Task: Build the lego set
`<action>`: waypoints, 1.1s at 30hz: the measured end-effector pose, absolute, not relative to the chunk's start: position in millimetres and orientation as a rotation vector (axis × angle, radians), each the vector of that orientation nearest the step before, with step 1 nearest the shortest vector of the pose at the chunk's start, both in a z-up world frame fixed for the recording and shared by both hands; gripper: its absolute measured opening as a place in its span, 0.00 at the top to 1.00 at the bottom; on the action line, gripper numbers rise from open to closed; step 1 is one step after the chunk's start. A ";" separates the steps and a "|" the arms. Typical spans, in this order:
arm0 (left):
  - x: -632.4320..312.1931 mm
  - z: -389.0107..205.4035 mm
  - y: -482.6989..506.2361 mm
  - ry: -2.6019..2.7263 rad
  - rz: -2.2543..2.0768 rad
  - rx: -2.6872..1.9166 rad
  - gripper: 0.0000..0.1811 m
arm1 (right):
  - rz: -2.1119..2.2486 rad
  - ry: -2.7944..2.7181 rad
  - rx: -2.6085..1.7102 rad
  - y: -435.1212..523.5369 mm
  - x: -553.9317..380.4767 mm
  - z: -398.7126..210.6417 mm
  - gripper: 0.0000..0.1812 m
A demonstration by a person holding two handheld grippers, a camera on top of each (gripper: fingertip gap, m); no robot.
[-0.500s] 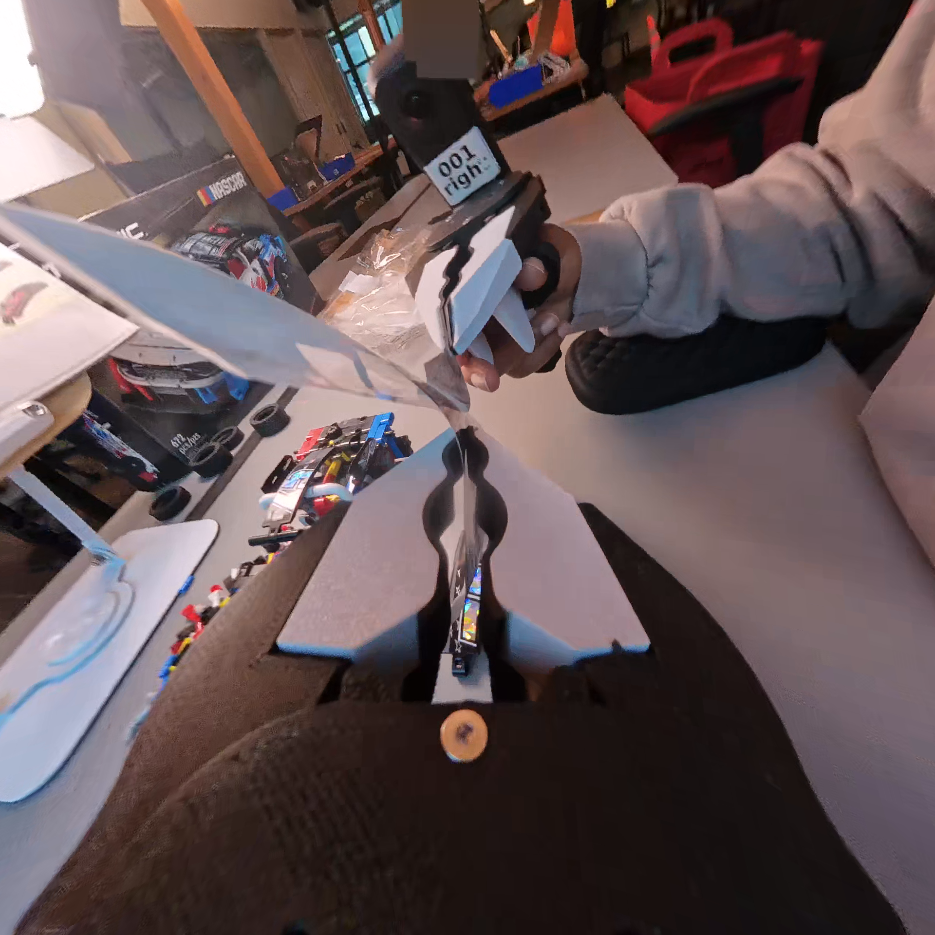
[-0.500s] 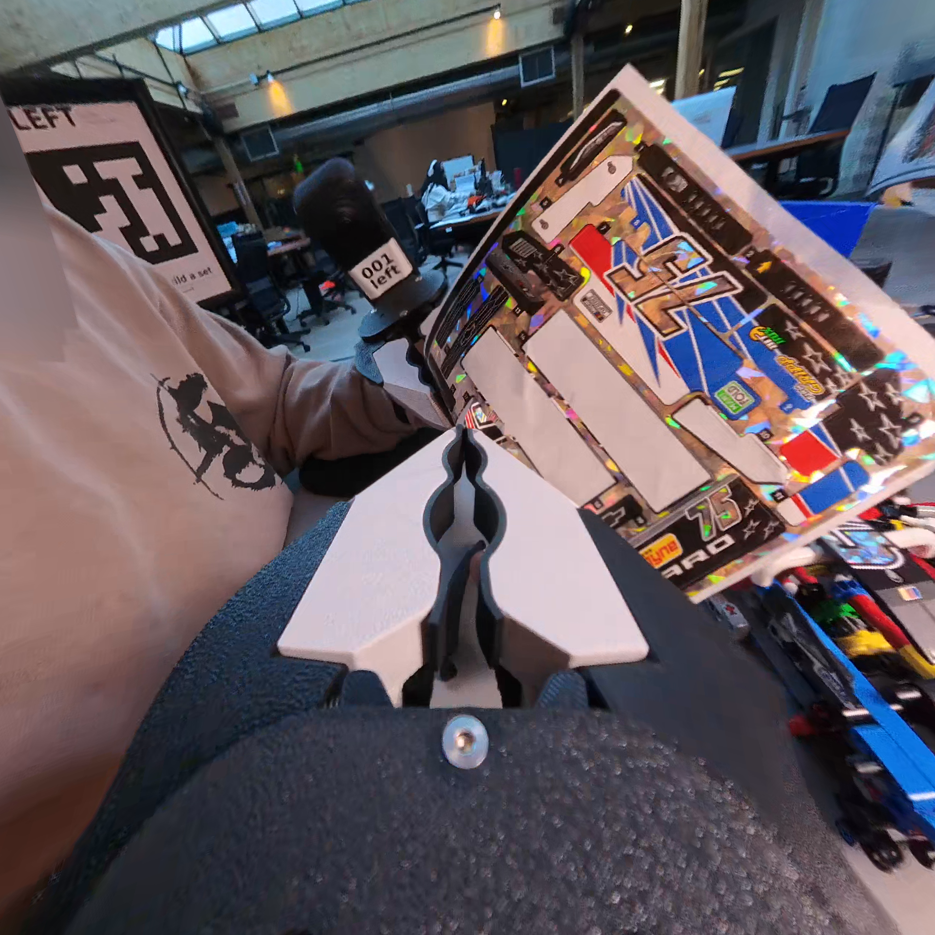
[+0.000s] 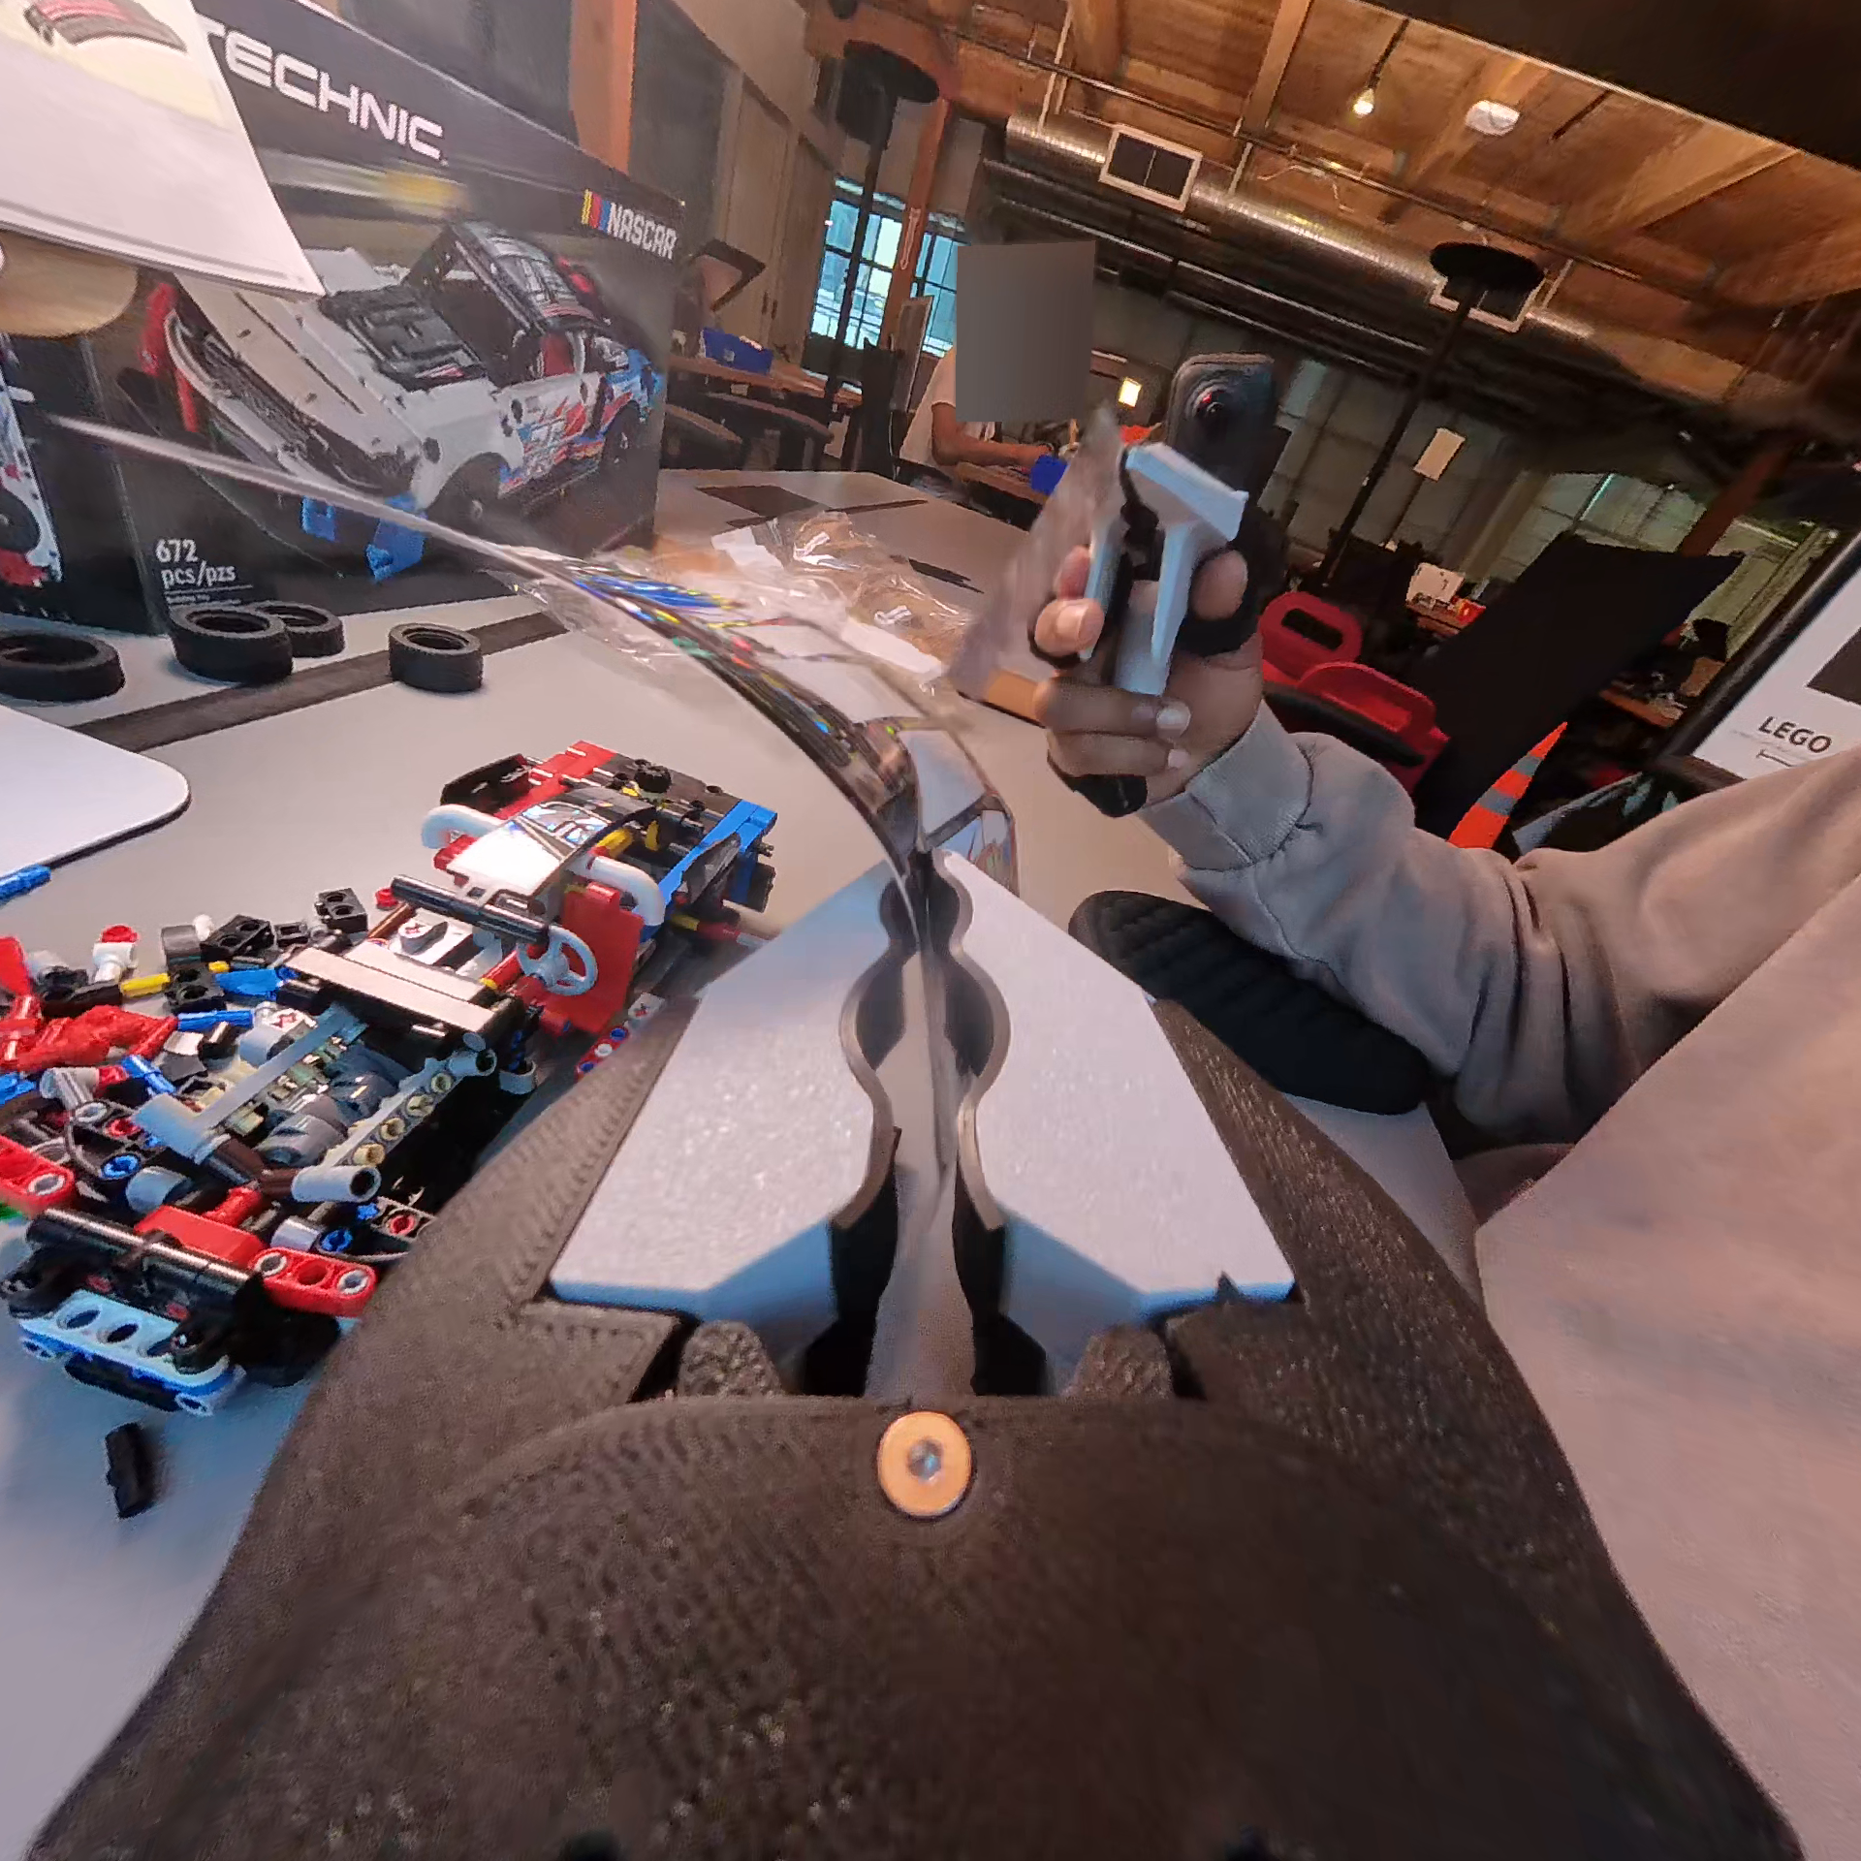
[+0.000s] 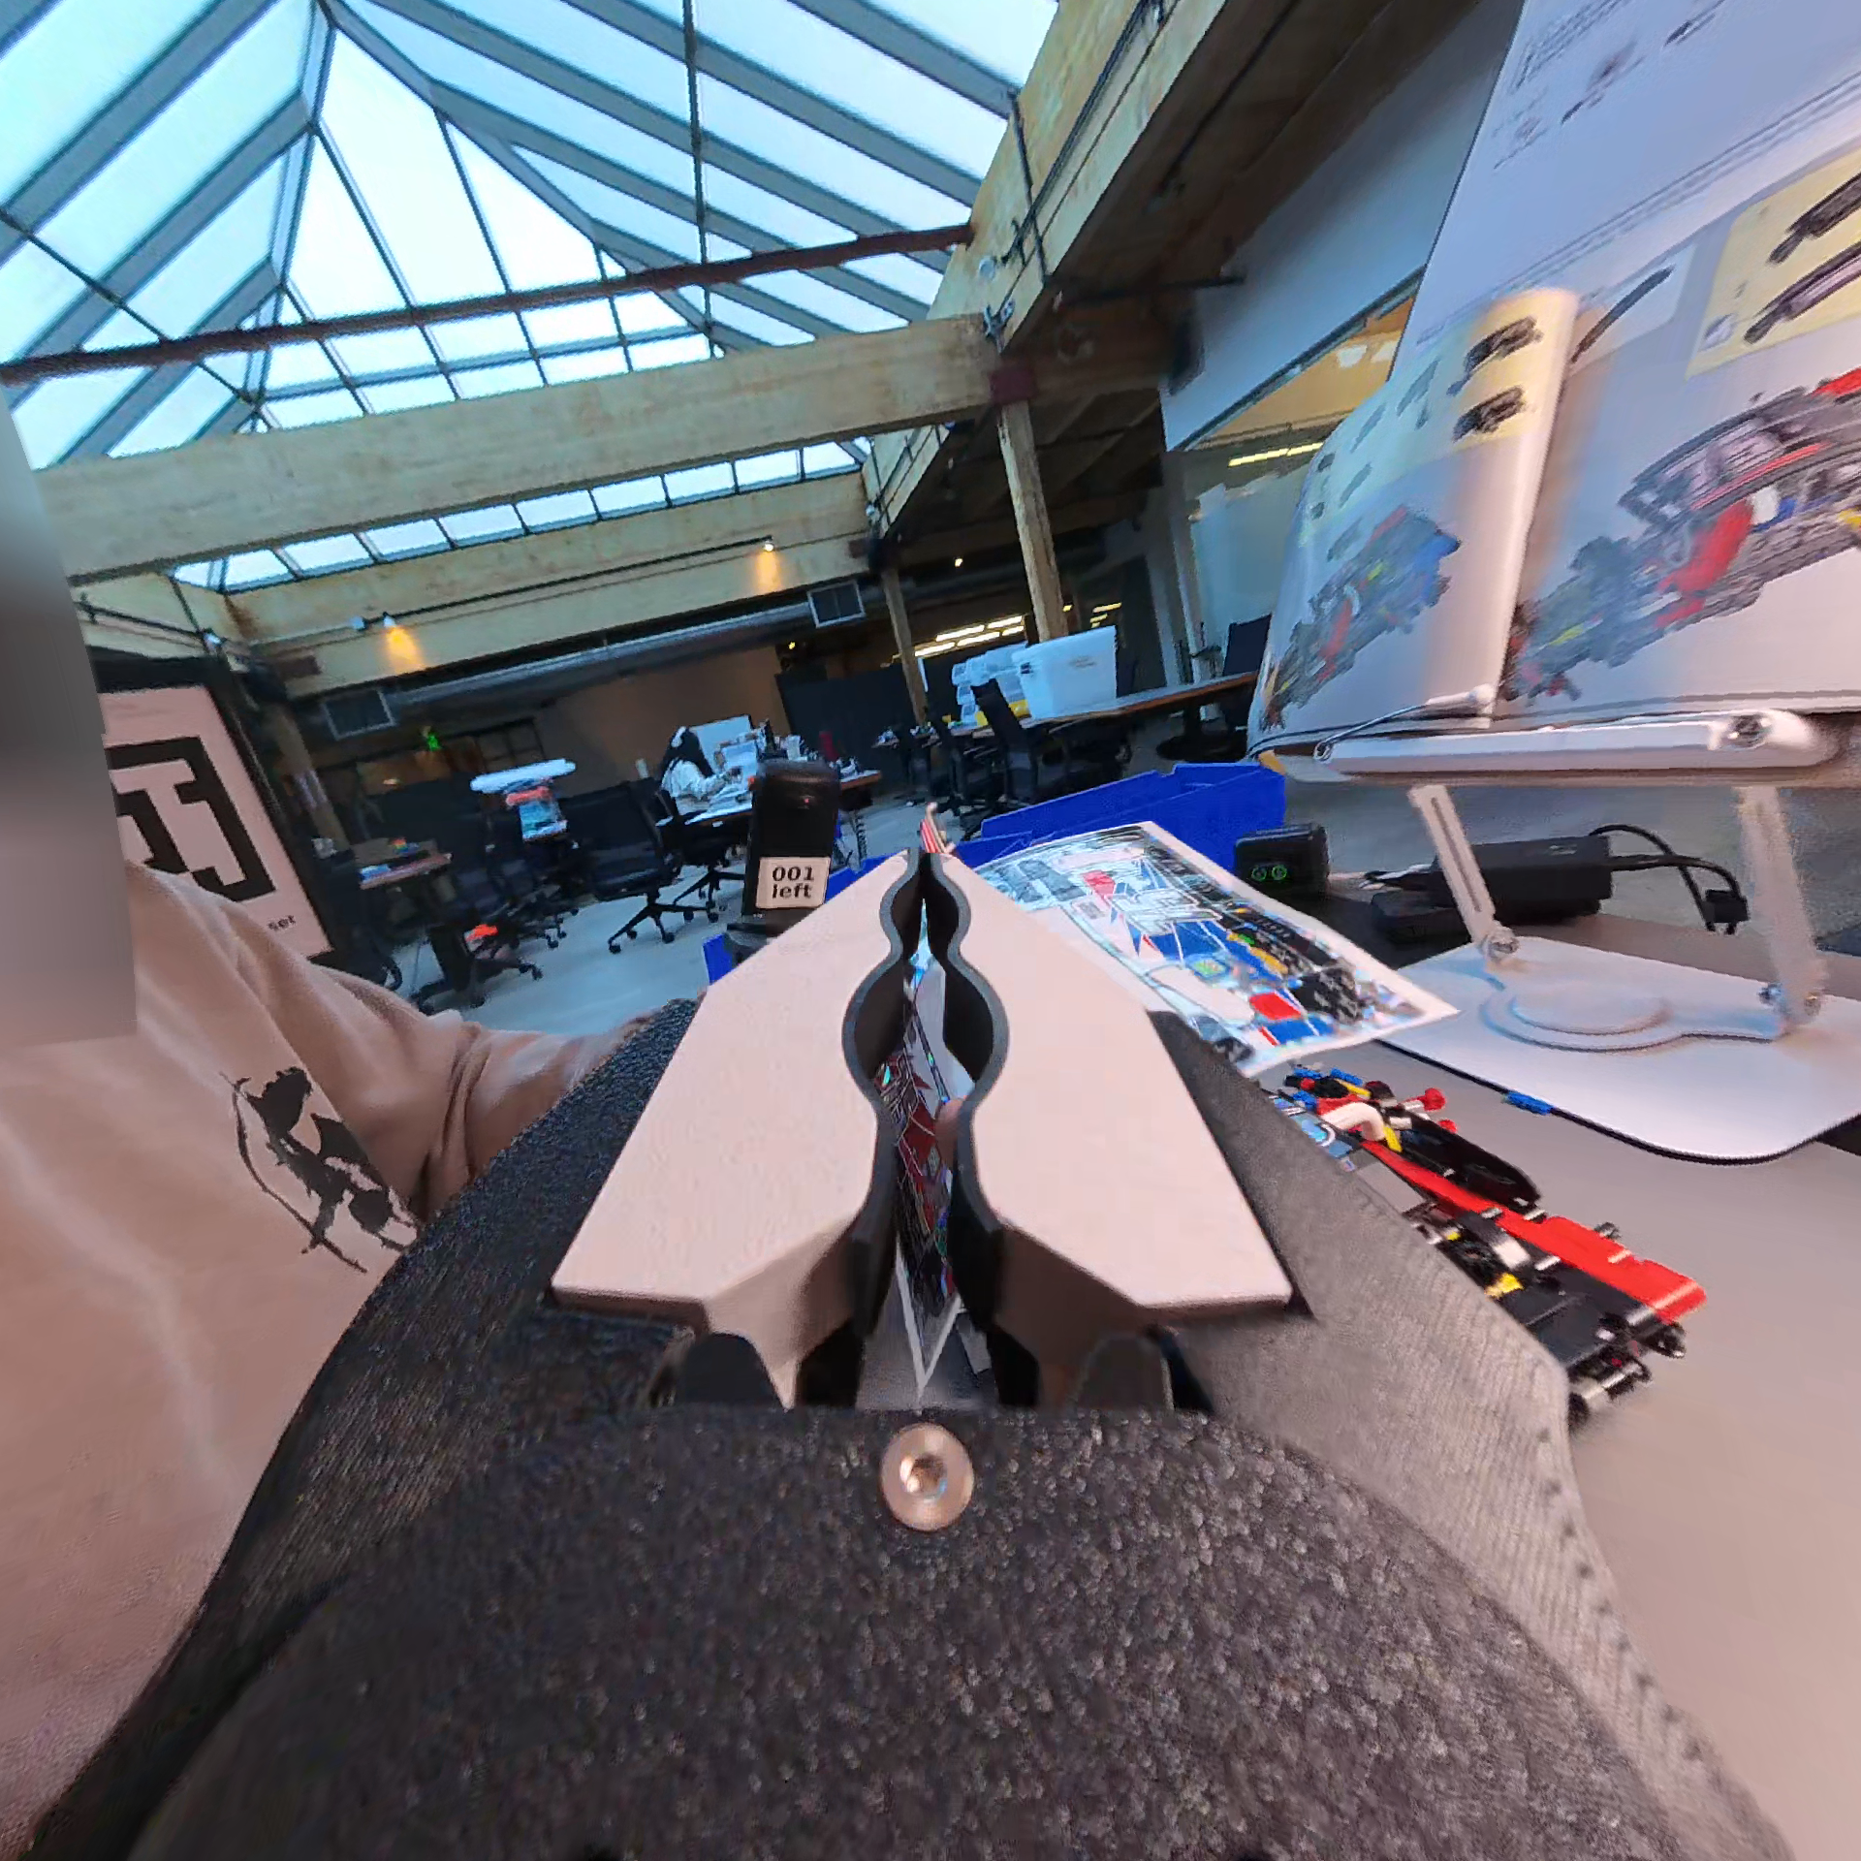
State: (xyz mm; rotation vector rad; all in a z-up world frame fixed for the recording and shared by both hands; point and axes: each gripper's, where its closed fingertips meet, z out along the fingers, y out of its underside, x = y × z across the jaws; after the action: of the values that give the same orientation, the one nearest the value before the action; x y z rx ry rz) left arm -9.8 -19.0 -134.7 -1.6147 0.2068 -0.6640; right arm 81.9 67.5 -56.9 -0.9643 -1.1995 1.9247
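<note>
My left gripper [image 3: 921, 866] is shut on the edge of a holographic sticker sheet [image 3: 765, 665], which bends away to the left above the table. The sheet also shows in the right wrist view [image 4: 1208, 937], lying almost flat beyond my fingertips. My right gripper [image 4: 924, 866] is shut on a red and black sticker [image 4: 918, 1158] held between its fingers. It also shows in the left wrist view [image 3: 1133, 584], raised in a hand to the right of the sheet. The partly built lego car [image 3: 483, 1007] sits on the table left of my left gripper and also shows in the right wrist view [image 4: 1511, 1239].
Loose lego pieces [image 3: 101, 1017] lie left of the car. Black tyres [image 3: 433, 655] and the set's box [image 3: 403, 352] stand behind it, with plastic bags [image 3: 856, 574] nearby. An instruction booklet [image 4: 1611, 453] rests on a white stand [image 4: 1611, 1067]. A black wrist rest [image 3: 1239, 1007] lies at the right. One gripper's finger ends stand about 15 cm off the other's.
My right gripper was shut and empty; now a sticker sits between its fingers. The sheet has swung from upright to nearly flat. Both views have tilted upward.
</note>
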 end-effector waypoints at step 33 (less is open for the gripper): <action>-7.9 -57.0 161.7 0.706 -0.826 -1.379 1.00 | 1.855 -0.983 -1.051 131.3 107.9 -62.5 1.00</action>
State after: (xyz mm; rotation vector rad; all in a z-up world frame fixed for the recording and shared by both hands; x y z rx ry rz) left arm -7.9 161.7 -57.0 -1.3786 0.7058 -0.8262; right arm 107.9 131.3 -62.5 -1.0508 -0.9830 1.8551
